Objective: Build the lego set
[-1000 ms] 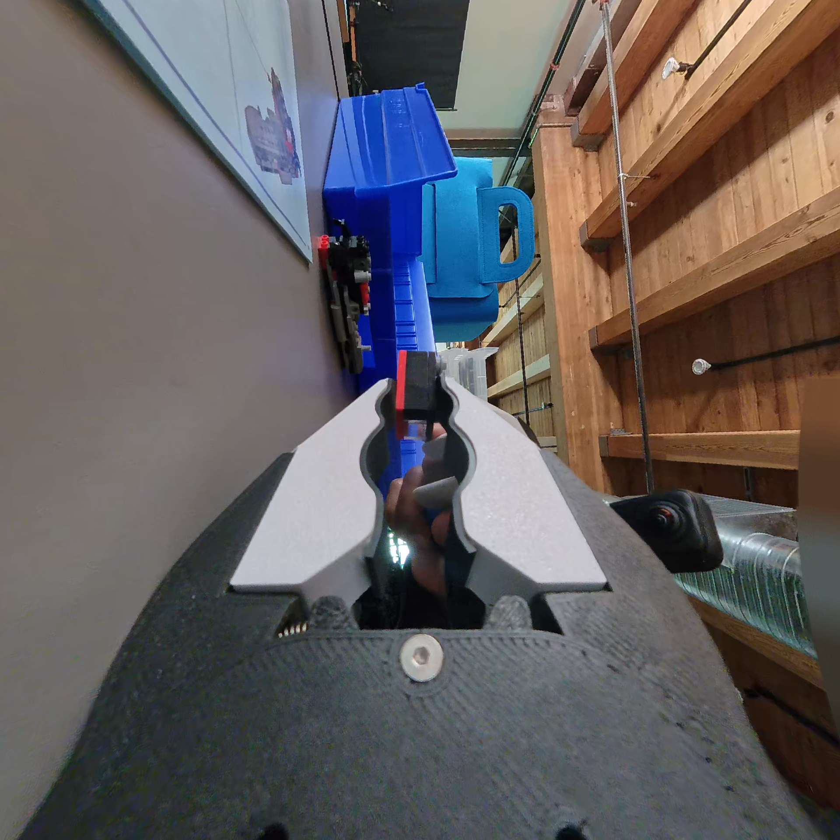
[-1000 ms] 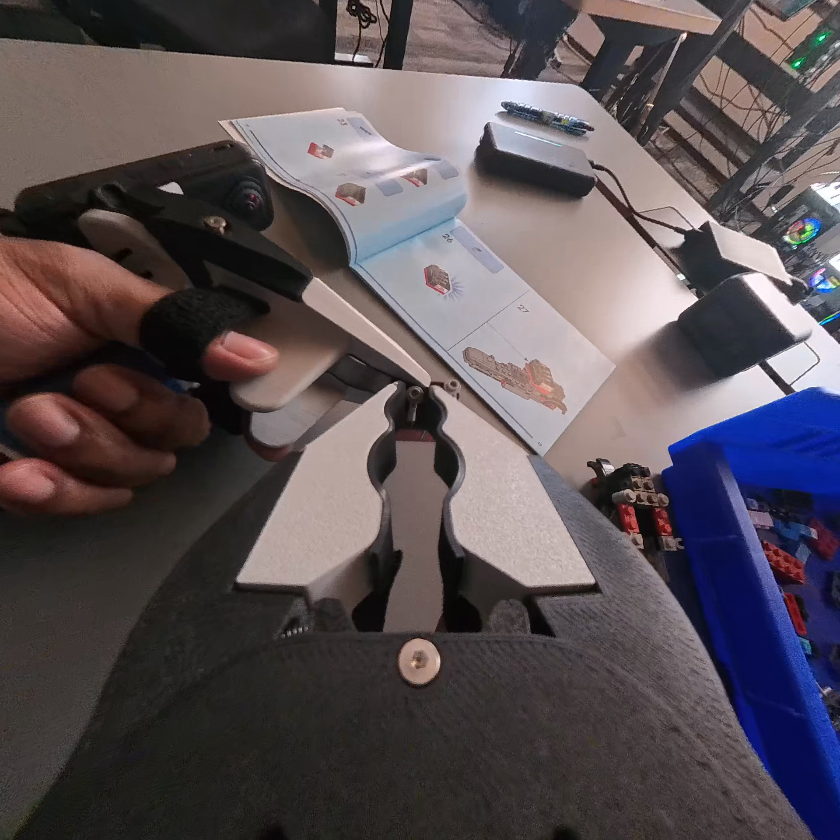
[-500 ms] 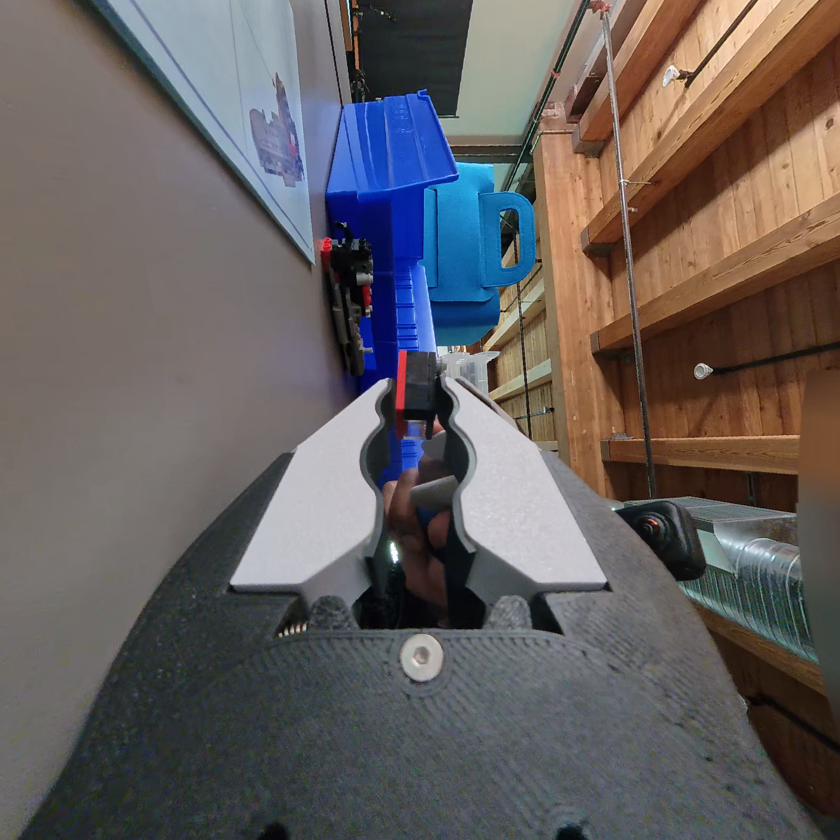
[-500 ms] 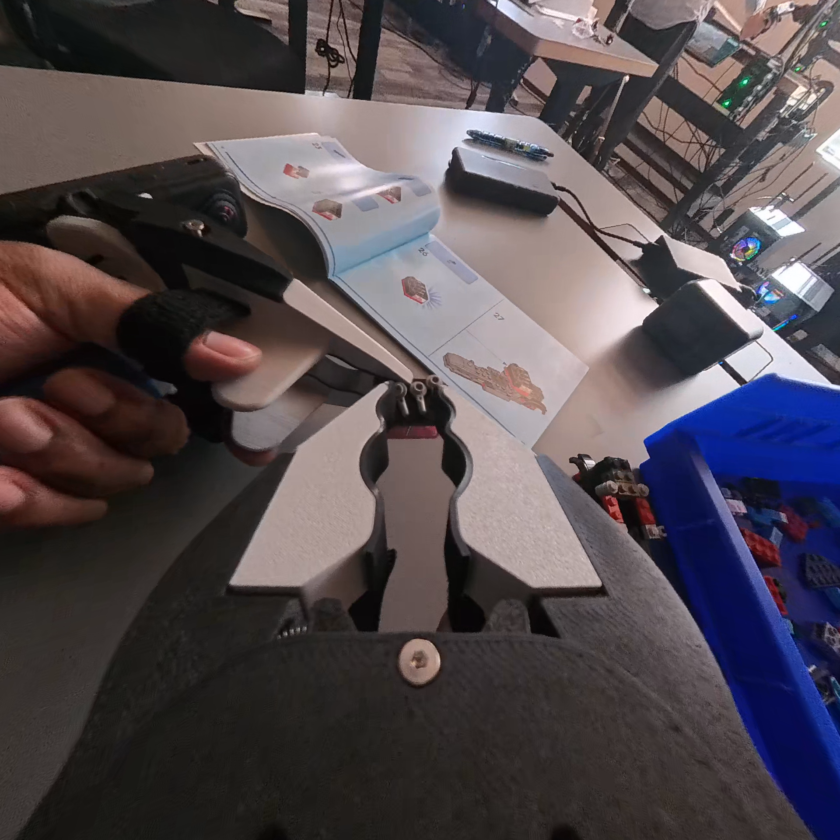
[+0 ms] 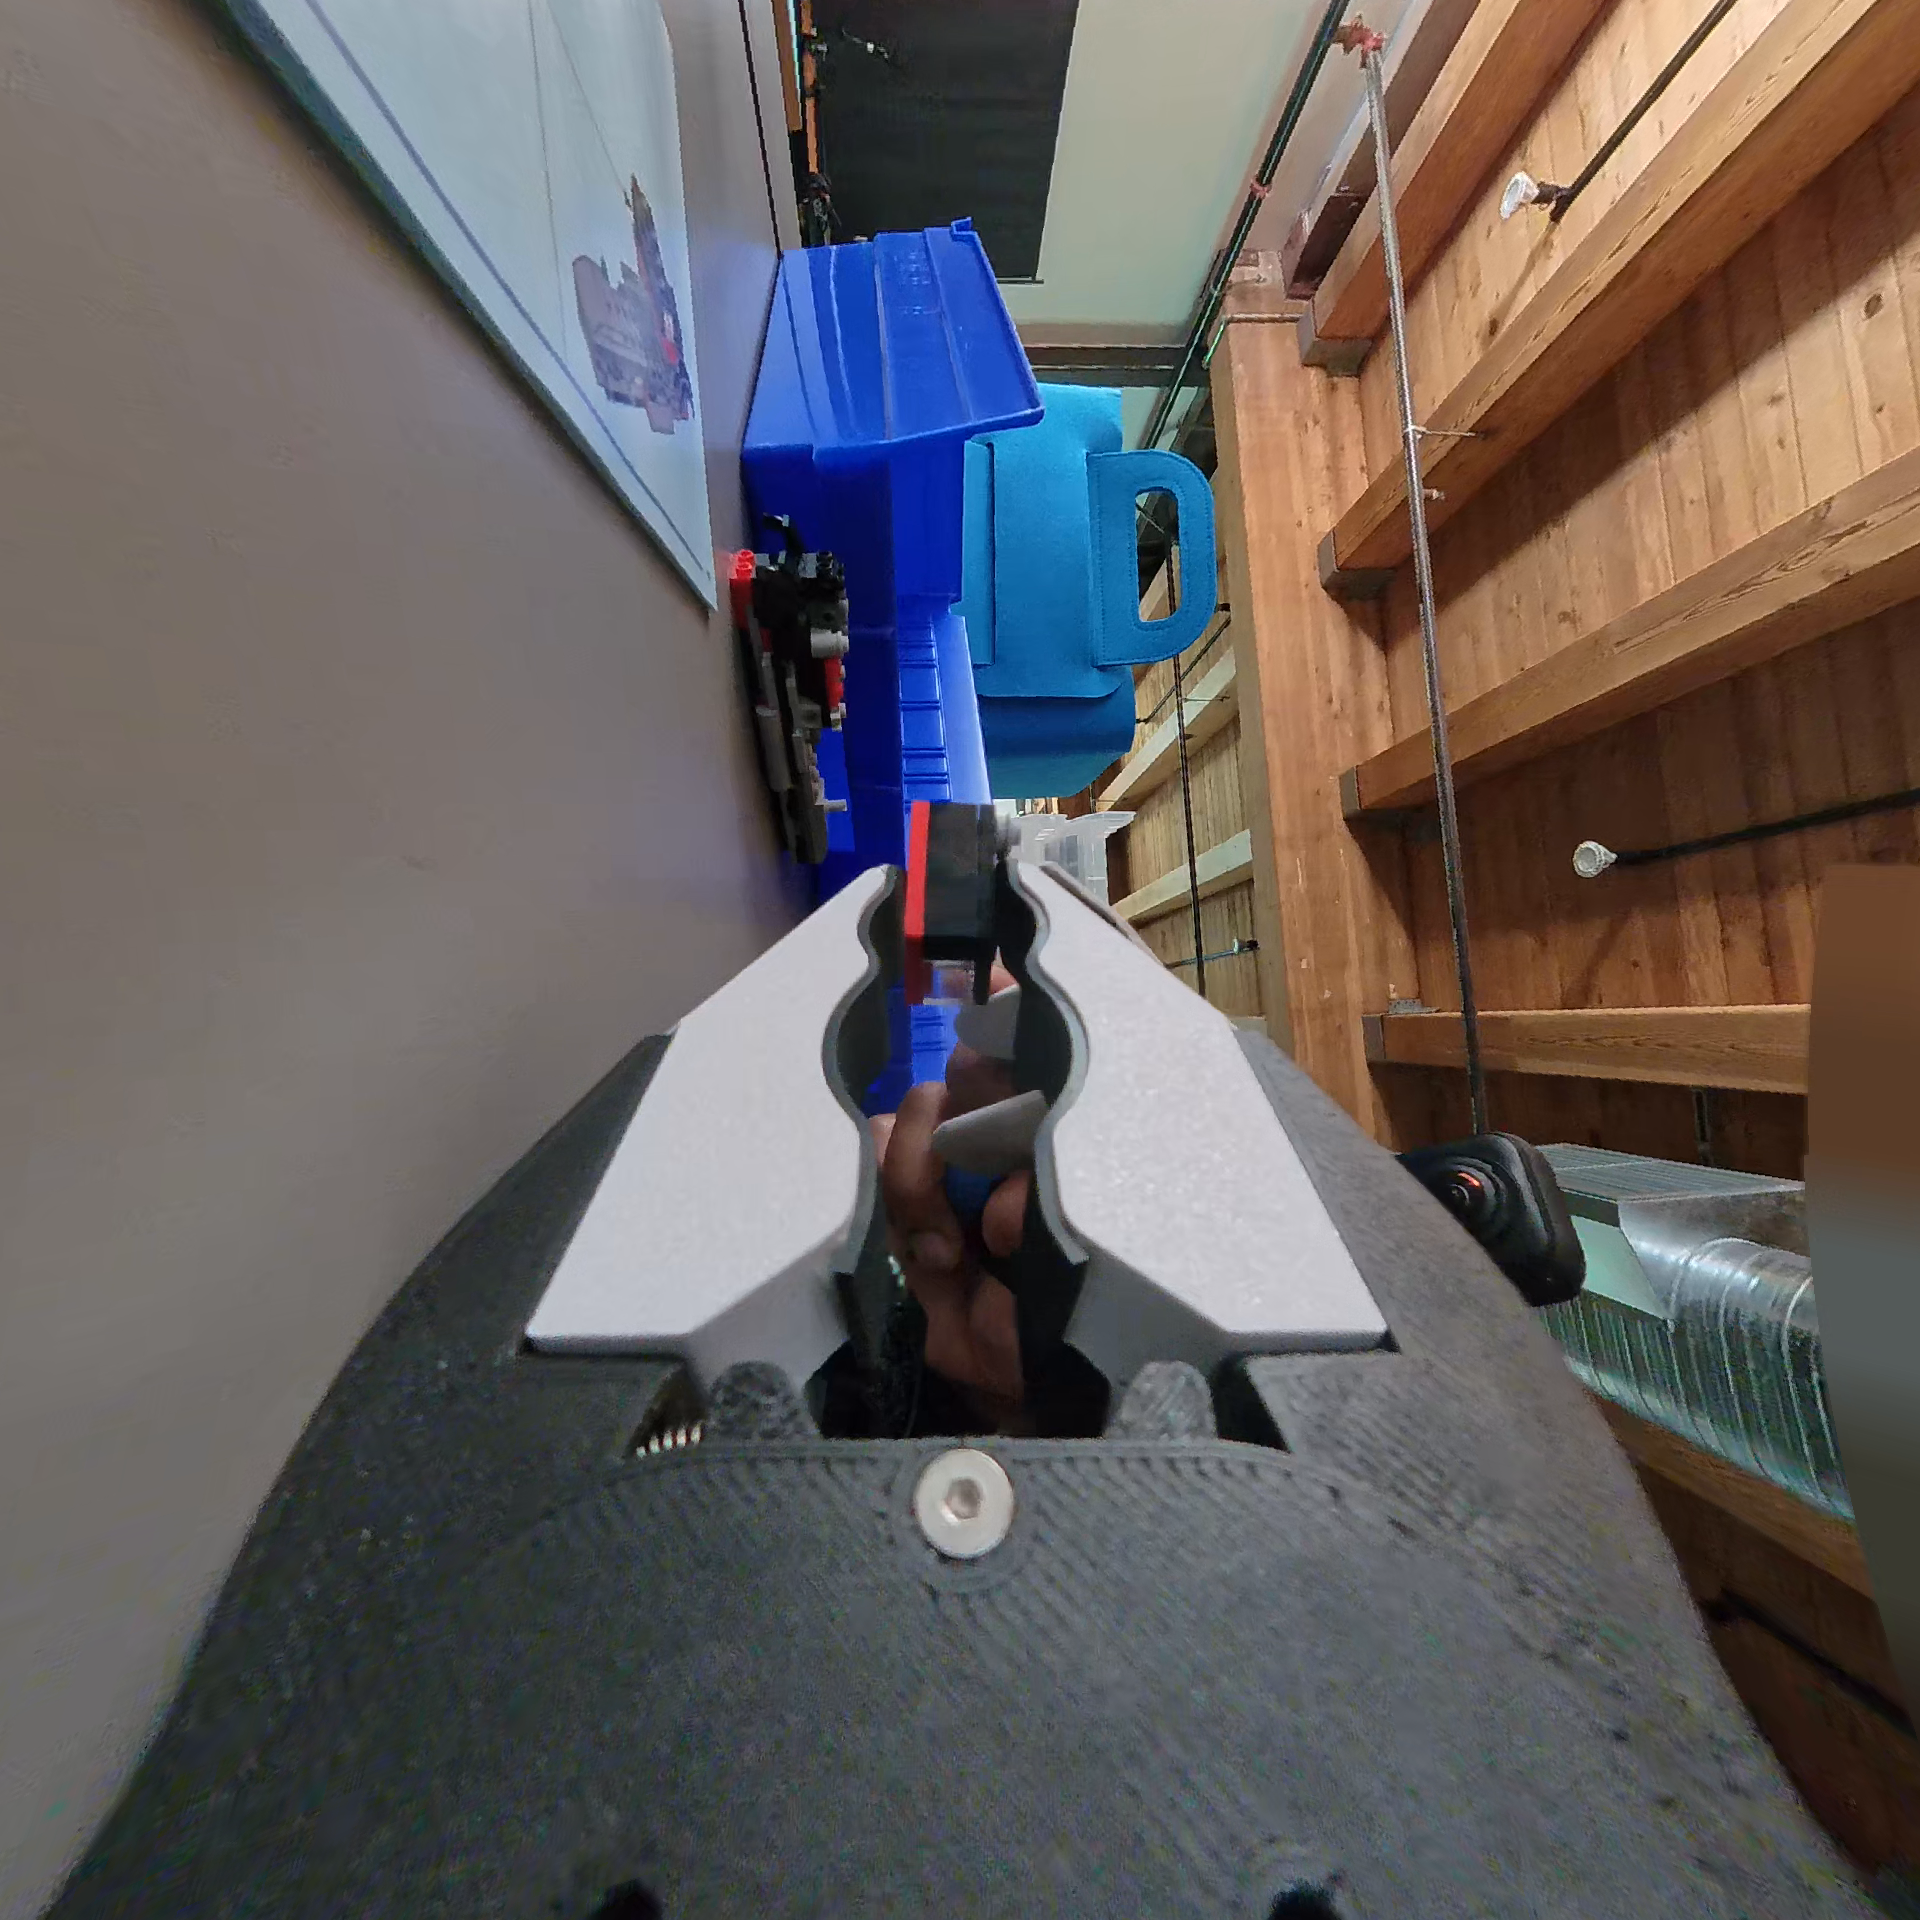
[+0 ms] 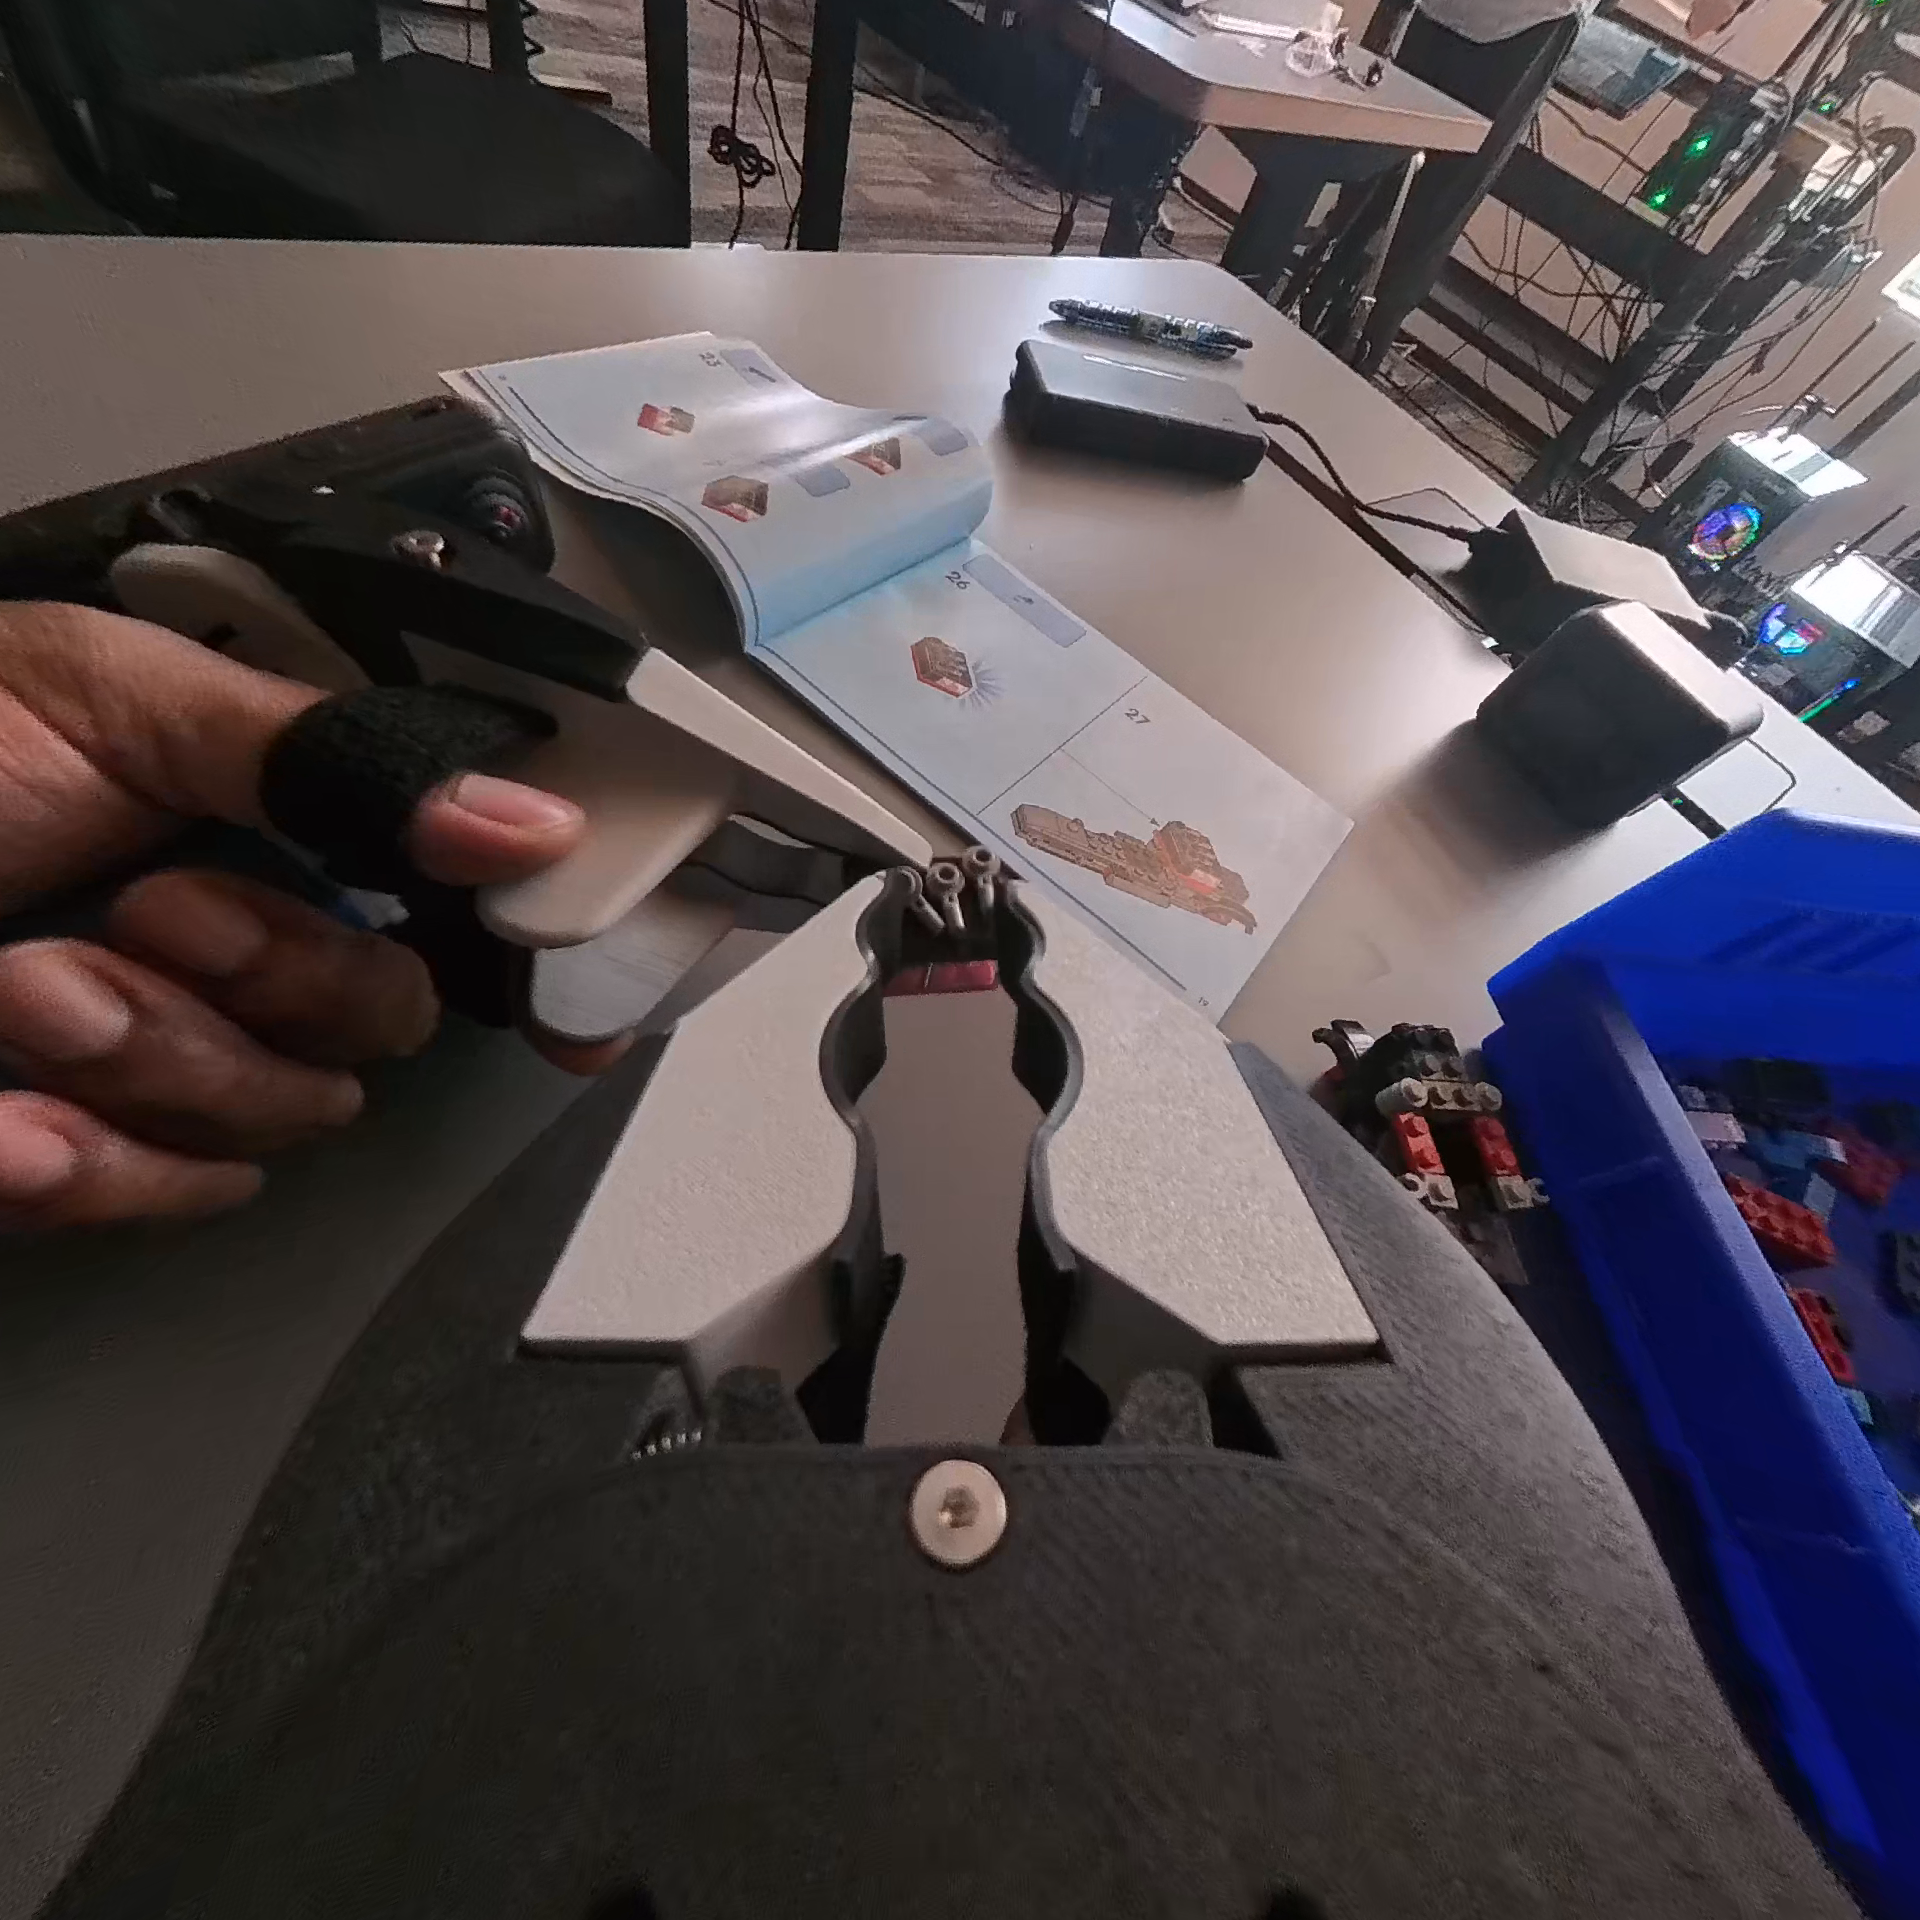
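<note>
Right wrist view: blue bin (image 6: pixel 1621 1226) holds loose bricks (image 6: pixel 1787 1226); both tongs (image 6: pixel 940 914) (image 5: pixel 951 904) clamp small assembly (image 6: pixel 940 935).

Lab or workshop, grey tables (image 6: pixel 1195 312), lit computer rigs (image 6: pixel 1725 535), timber shelving (image 5: pixel 1621 644)

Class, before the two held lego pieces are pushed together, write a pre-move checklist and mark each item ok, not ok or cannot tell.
1. Left gripper clamps the small black-and-red lego block: ok.
2. Right gripper clamps the small dark-red lego piece with grey pegs: ok.
3. Studs lined up between the two pieces: cannot tell.
4. Open light-blue instruction booklet visible: ok.
5. Partly built black, red and grey lego model clear of both grippers: ok.
</note>
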A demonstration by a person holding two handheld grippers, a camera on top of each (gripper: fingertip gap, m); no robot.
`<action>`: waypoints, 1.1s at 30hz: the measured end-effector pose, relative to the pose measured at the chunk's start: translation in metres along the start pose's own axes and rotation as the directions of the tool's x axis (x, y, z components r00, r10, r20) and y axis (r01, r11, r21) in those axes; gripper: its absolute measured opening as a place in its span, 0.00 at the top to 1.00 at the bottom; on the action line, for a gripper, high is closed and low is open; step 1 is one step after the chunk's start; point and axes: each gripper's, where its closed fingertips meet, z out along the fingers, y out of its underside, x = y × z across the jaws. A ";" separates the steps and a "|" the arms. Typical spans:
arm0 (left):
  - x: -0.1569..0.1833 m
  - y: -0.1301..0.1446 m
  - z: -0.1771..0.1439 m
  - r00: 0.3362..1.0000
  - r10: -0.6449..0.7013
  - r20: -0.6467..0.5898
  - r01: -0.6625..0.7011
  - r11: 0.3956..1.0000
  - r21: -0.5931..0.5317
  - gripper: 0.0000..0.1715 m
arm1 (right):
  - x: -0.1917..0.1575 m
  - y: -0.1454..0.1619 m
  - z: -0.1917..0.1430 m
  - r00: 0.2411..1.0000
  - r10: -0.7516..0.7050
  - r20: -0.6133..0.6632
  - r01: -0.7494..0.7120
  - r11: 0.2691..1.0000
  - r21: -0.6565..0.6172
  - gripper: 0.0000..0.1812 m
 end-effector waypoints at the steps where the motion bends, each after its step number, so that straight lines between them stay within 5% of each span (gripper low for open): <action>1: 0.000 -0.001 0.000 1.000 -0.003 -0.003 0.003 1.000 0.004 0.90 | 0.001 0.000 -0.001 1.000 0.014 -0.003 -0.014 1.000 0.003 0.89; 9: 0.006 -0.005 -0.003 0.998 -0.037 -0.047 0.040 0.998 0.047 0.90 | 0.010 0.006 -0.009 0.936 0.351 0.001 -0.351 0.936 0.009 0.82; 15: 0.020 -0.004 -0.002 0.994 -0.018 -0.106 0.024 0.998 0.059 0.90 | 0.004 0.000 -0.009 0.632 0.751 0.190 -0.768 0.639 0.029 0.72; 20: 0.028 -0.003 -0.003 0.992 0.019 -0.127 -0.011 0.998 0.066 0.90 | 0.002 -0.009 -0.009 0.409 0.854 0.322 -0.907 0.420 0.037 0.71; 33: 0.035 0.001 -0.002 0.988 0.076 -0.138 -0.068 0.996 0.062 0.90 | -0.001 -0.008 -0.003 0.364 0.867 0.339 -0.926 0.377 0.029 0.74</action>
